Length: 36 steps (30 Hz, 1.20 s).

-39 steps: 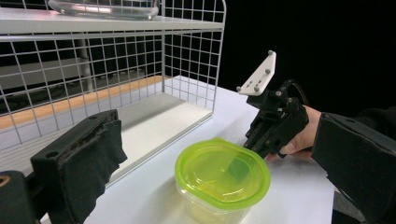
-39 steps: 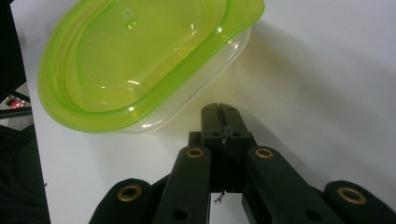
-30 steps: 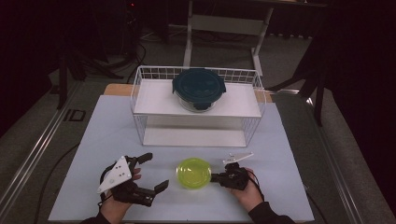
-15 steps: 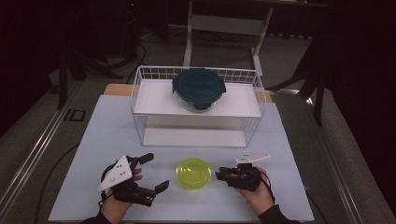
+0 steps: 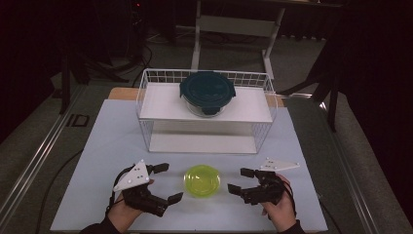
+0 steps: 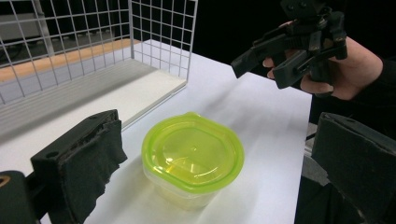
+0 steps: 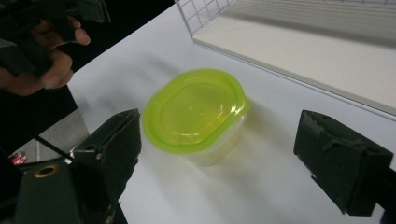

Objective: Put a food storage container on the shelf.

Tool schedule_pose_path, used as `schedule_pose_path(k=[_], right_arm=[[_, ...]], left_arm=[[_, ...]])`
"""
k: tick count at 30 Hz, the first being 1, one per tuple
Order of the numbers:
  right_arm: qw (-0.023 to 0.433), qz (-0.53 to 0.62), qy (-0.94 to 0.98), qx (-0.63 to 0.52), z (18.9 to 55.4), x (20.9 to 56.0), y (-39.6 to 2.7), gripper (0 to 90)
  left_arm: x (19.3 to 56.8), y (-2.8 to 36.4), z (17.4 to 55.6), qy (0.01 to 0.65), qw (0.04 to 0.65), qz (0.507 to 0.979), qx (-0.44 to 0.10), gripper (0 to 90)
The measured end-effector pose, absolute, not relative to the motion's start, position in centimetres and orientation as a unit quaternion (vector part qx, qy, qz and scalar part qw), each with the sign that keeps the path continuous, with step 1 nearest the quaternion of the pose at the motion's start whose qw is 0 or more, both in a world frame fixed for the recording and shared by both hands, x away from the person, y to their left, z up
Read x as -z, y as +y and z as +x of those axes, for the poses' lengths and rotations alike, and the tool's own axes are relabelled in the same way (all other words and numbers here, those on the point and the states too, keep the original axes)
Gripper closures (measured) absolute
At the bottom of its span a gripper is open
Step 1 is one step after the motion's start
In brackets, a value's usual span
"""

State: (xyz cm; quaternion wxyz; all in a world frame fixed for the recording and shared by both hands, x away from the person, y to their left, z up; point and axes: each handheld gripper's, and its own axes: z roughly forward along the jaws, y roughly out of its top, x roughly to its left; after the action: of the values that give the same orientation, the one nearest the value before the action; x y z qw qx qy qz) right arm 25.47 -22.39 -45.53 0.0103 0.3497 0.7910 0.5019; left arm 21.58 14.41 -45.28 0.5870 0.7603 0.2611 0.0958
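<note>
Round lime-green lidded plastic tub (image 5: 201,180) lower centre, between both open tools; right tool (image 5: 238,181) (jaws just widened, empty) nearer.

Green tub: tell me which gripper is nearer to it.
Left, narrowly. The left gripper sits just left of the green tub, jaws open toward it. The right gripper is off its right side, open, slightly farther away.

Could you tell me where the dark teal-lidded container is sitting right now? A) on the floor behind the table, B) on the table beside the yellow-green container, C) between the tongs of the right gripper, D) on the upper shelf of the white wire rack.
D: in the high view the teal-lidded container rests on the upper shelf of the wire rack, far from the yellow-green container.
</note>
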Motion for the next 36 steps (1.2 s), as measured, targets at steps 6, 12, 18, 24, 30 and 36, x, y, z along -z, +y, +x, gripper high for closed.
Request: schedule_pose_path(k=[6,12,18,24,30,36], right_arm=[[-0.033,0.350,0.792,-0.499,26.4,45.4,-21.6,14.8],[-0.070,0.381,0.783,-0.486,28.0,46.1,-20.6,16.1],[-0.120,0.438,0.760,-0.464,29.2,47.4,-19.8,17.4],[-0.140,0.469,0.753,-0.440,29.6,48.6,-19.3,31.4],[-0.152,0.489,0.747,-0.423,29.7,49.8,-19.1,43.8],[-0.168,0.504,0.735,-0.421,29.7,50.4,-19.2,61.0]], left_arm=[[45.2,14.3,23.0,0.301,0.581,0.755,-0.037,3.0],[46.6,14.6,24.9,0.377,0.558,0.739,0.037,3.2],[48.5,14.1,26.3,0.419,0.533,0.730,0.089,4.1],[49.9,13.4,27.3,0.453,0.516,0.712,0.147,7.0],[50.7,12.8,27.6,0.477,0.499,0.708,0.150,23.2],[51.4,12.5,27.9,0.496,0.475,0.710,0.153,44.9]])
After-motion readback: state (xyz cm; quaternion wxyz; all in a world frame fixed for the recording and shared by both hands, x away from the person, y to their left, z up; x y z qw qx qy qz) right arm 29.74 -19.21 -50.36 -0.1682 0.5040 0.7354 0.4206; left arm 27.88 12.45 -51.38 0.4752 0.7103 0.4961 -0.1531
